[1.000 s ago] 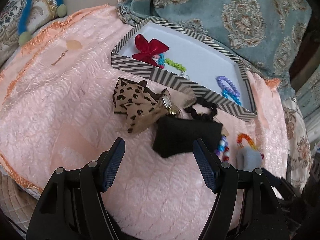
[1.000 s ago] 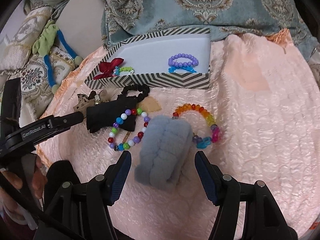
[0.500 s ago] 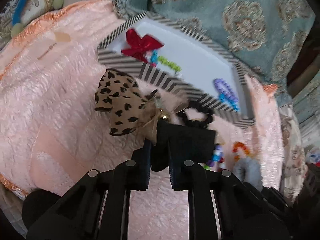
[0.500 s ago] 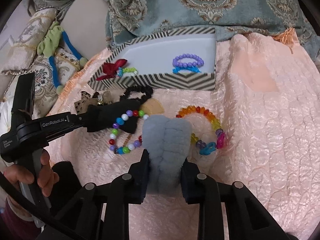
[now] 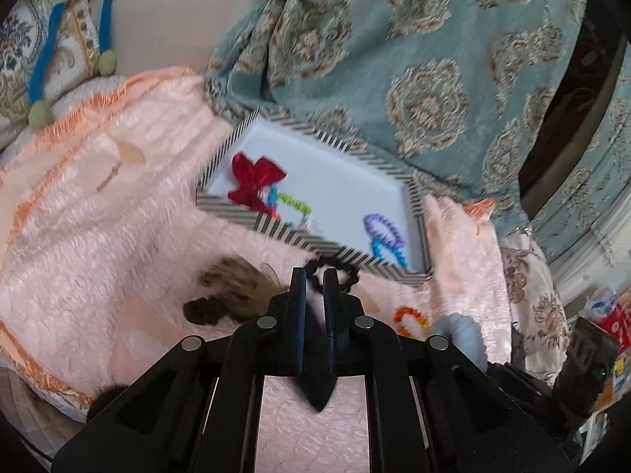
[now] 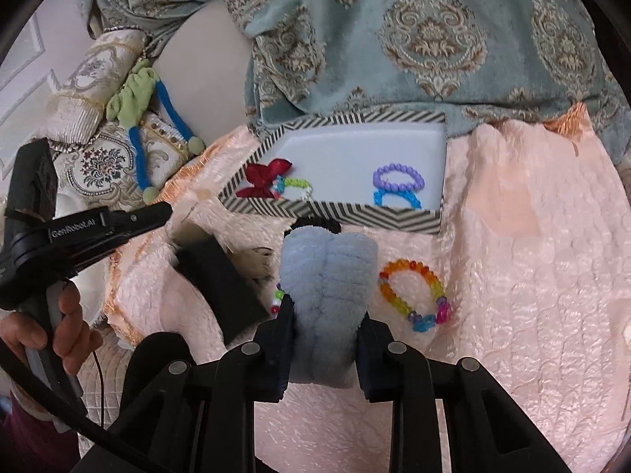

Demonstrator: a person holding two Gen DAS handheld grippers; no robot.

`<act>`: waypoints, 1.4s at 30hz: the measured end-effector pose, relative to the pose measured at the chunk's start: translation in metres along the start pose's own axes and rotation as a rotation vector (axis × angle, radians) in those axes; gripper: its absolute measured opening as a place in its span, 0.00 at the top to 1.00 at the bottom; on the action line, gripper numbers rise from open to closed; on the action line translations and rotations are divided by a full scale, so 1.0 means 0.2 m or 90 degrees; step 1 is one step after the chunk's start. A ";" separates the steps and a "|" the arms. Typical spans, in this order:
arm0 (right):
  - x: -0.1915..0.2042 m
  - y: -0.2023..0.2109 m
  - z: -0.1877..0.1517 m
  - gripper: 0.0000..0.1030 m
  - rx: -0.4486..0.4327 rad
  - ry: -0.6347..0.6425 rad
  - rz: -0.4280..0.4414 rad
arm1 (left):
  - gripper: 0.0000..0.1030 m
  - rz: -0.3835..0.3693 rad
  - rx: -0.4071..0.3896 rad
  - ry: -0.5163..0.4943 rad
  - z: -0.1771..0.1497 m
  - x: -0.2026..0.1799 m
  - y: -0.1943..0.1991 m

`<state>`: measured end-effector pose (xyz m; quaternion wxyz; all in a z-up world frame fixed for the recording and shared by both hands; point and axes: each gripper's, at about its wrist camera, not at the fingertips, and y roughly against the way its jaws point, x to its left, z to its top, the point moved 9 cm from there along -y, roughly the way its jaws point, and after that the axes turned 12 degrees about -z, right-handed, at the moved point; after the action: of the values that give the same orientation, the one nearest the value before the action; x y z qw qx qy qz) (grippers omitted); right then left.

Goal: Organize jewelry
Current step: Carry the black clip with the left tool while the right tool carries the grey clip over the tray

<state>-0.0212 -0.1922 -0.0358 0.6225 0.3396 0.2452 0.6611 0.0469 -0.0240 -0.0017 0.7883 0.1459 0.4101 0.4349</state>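
Clamping a black cloth piece [image 5: 315, 374], the left gripper [image 5: 314, 276] and the right gripper [image 6: 325, 315], pinching the grey fluffy scrunchie [image 6: 327, 276], both face the striped box [image 6: 355, 216], just ahead.

Both hand-held grippers closed, black pouch [image 6: 221, 287] and blue scrunchie [image 6: 329, 276] lifted

A peach quilted bedspread [image 6: 532, 276] with an orange fringe covers the bed, daylight falling softly across it. Behind lies a teal damask blanket [image 6: 434, 39] with beige medallions; at left, an embroidered cushion [image 6: 98, 161] rests against a pale wall [image 5: 177, 19].
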 end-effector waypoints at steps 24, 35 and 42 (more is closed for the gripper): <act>0.01 -0.06 -0.06 0.75 0.034 -0.002 0.005 | 0.79 0.069 0.132 0.092 -0.44 0.24 -0.30; 0.00 -0.01 0.00 0.75 0.010 -0.010 0.009 | 0.91 0.022 0.081 0.063 -0.33 0.19 -0.09; 0.01 0.01 0.07 0.75 -0.003 0.001 0.006 | 0.91 0.008 0.044 0.023 -0.17 0.06 0.02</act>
<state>-0.0123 -0.1909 -0.0253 0.6197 0.3388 0.2424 0.6651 0.0223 -0.0166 -0.0268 0.7723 0.1677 0.4383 0.4282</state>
